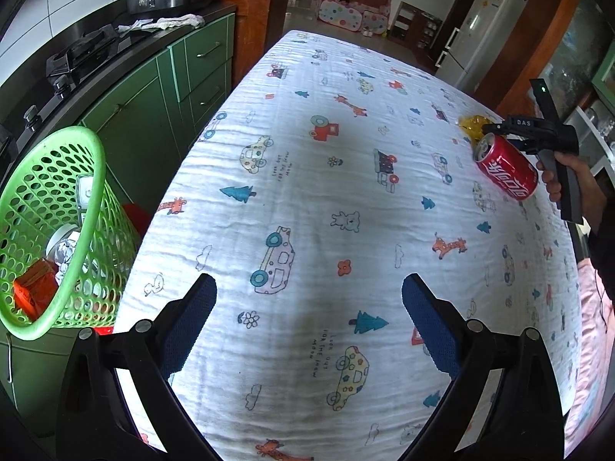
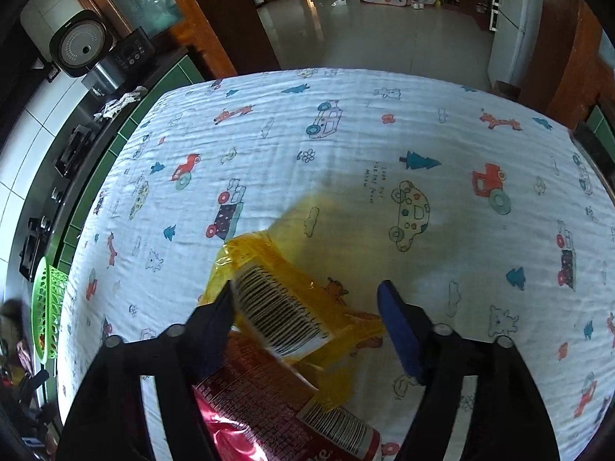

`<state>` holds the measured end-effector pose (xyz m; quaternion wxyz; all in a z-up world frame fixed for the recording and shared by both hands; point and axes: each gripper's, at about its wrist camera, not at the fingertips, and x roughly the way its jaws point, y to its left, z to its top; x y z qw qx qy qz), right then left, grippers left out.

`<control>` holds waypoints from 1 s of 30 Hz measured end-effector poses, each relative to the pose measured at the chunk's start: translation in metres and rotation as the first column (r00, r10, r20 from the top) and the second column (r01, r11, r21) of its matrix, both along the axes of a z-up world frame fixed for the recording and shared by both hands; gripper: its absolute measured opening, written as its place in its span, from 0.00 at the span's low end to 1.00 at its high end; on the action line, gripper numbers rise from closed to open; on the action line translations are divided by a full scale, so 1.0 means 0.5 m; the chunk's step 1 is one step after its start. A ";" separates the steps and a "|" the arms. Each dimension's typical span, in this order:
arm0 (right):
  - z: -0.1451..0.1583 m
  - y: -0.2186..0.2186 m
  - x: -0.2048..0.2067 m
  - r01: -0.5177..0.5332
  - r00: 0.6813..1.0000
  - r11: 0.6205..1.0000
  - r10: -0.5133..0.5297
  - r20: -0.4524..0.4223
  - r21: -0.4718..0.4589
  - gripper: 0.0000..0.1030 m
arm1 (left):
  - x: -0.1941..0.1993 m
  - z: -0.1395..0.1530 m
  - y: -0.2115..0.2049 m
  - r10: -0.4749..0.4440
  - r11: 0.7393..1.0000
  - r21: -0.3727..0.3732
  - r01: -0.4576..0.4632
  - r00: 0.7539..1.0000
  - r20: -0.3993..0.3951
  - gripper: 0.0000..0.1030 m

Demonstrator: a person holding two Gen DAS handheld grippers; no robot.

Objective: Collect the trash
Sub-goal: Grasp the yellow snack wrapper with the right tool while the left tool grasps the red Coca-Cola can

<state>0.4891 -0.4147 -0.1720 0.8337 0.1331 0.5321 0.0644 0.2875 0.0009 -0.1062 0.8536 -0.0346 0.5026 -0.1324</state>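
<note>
A red cola can (image 1: 507,171) lies on its side on the cartoon-print tablecloth (image 1: 307,115) at the far right. A crumpled yellow wrapper (image 1: 473,126) rests just behind it. My right gripper (image 1: 496,130) hovers over both, held by a hand (image 1: 553,180). In the right wrist view its jaws stand wide. The yellow wrapper (image 2: 284,299) with a barcode lies between the fingers of my right gripper (image 2: 307,288), and the right pad is clear of it. The can (image 2: 284,415) lies under the left finger. My left gripper (image 1: 309,280) is open and empty above the cloth.
A green perforated basket (image 1: 88,146) holding several pieces of trash stands off the table's left edge, also seen as the basket (image 2: 48,299). Green cabinets (image 1: 200,73) with a dark counter and stove run along the left. A fridge (image 1: 476,38) stands beyond the far end.
</note>
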 end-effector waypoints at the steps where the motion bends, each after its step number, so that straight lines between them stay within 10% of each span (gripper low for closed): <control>1: -0.002 0.001 0.002 -0.005 1.000 1.000 0.005 0.002 0.005 0.75 | 0.000 -0.001 -0.001 -0.001 1.000 0.000 0.001 1.000 -0.003 0.93; 7: -0.007 0.004 0.006 -0.030 1.000 0.999 0.030 -0.006 0.037 0.73 | 0.004 -0.010 0.005 0.009 1.000 -0.005 -0.009 1.000 -0.023 0.93; 15: 0.005 0.017 -0.007 -0.040 0.999 0.998 0.039 0.014 0.041 0.38 | 0.016 -0.002 -0.018 -0.012 1.000 -0.009 0.012 1.000 -0.014 0.93; 30: 0.046 -0.029 -0.121 0.003 0.997 0.997 -0.009 0.080 0.079 0.29 | 0.034 0.052 -0.219 -0.167 0.984 -0.060 0.168 0.986 0.025 0.93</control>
